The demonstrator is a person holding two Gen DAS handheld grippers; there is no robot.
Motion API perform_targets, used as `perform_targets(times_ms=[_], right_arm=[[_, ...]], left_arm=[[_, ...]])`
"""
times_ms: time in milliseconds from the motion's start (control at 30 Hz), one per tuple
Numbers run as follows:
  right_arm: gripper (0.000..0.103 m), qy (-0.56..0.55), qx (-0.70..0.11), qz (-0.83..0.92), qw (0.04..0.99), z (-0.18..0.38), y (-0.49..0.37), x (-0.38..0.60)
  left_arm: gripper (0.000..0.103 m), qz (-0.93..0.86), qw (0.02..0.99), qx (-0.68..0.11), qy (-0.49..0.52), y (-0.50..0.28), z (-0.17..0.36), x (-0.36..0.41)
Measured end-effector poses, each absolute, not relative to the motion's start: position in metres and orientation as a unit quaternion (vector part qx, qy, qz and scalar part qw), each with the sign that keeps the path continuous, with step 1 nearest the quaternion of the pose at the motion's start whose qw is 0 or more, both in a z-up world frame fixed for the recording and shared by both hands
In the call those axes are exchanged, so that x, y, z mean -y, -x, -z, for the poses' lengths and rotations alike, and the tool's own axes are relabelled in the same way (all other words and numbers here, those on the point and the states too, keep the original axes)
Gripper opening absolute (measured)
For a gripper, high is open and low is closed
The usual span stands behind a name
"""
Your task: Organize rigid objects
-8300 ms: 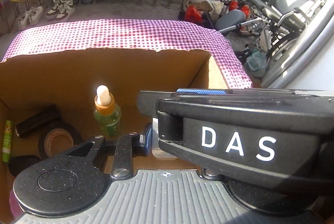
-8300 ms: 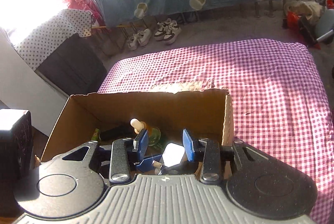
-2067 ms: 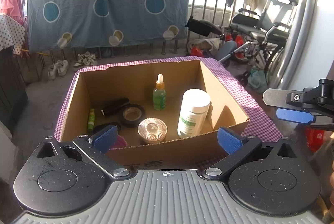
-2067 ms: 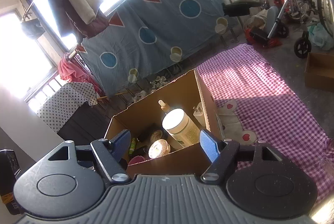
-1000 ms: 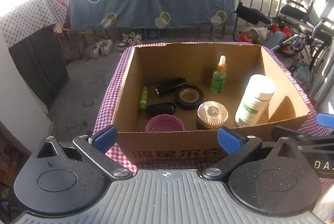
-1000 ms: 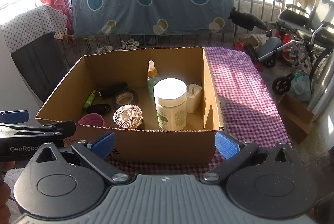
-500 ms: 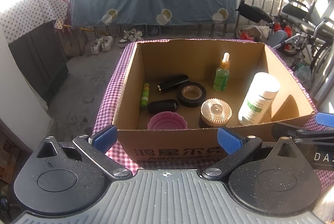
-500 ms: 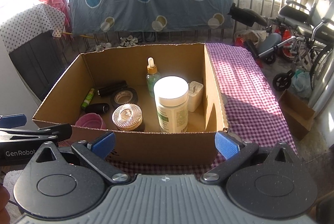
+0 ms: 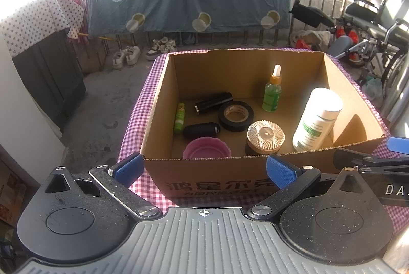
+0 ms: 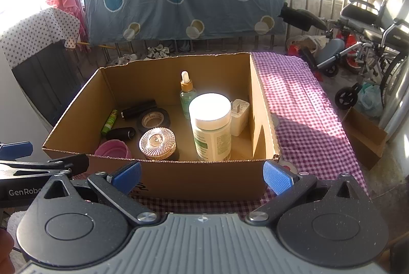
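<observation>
We are holding the left gripper (image 9: 203,169) just short of the near wall of the cardboard box (image 9: 219,186), its blue fingers (image 9: 127,168) spread wide and gripping nothing. The right gripper (image 10: 200,175) is sitting beside it, likewise released, its fingers apart and empty; its tip is showing at the right edge of the left view, and the left one's tip is showing at the left edge of the right view.

The box is resting on a purple checked cloth (image 10: 301,105) that is running on past the right gripper's right finger. Everything rigid is lying inside the box, ahead of both grippers. Nearest the left gripper we are seeing a pink cup (image 9: 206,150) and, just to its right, a ribbed round jar (image 9: 265,136). Further right a white bottle (image 9: 317,118) with a green label is standing upright. Beyond the jar a roll of black tape (image 9: 235,116) is lying flat, with a black tube (image 9: 213,103) just behind it. A black oval case (image 9: 201,129) is lying between cup and tape, and a small green stick (image 9: 179,118) is lying near the left wall. A green dropper bottle (image 9: 273,91) is standing towards the far wall. From the right gripper we are also seeing a white charger plug (image 10: 239,117) behind the white bottle, close to the right wall.
</observation>
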State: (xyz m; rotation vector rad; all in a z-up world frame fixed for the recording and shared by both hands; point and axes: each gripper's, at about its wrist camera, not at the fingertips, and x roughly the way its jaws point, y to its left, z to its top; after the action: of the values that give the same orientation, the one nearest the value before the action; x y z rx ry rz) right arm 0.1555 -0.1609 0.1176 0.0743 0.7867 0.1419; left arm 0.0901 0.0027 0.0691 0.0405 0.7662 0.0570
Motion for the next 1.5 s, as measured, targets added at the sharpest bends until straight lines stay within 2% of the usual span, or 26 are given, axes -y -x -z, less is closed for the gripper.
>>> perform_targets(times_ms=[1500], right_arm=[[0.103,-0.037,-0.390,-0.070,0.917,-0.1159,-0.1554,0.1557]], left_arm=[[0.102,-0.031,0.924,-0.381,-0.016,-0.0893,-0.0688,-0.0079]])
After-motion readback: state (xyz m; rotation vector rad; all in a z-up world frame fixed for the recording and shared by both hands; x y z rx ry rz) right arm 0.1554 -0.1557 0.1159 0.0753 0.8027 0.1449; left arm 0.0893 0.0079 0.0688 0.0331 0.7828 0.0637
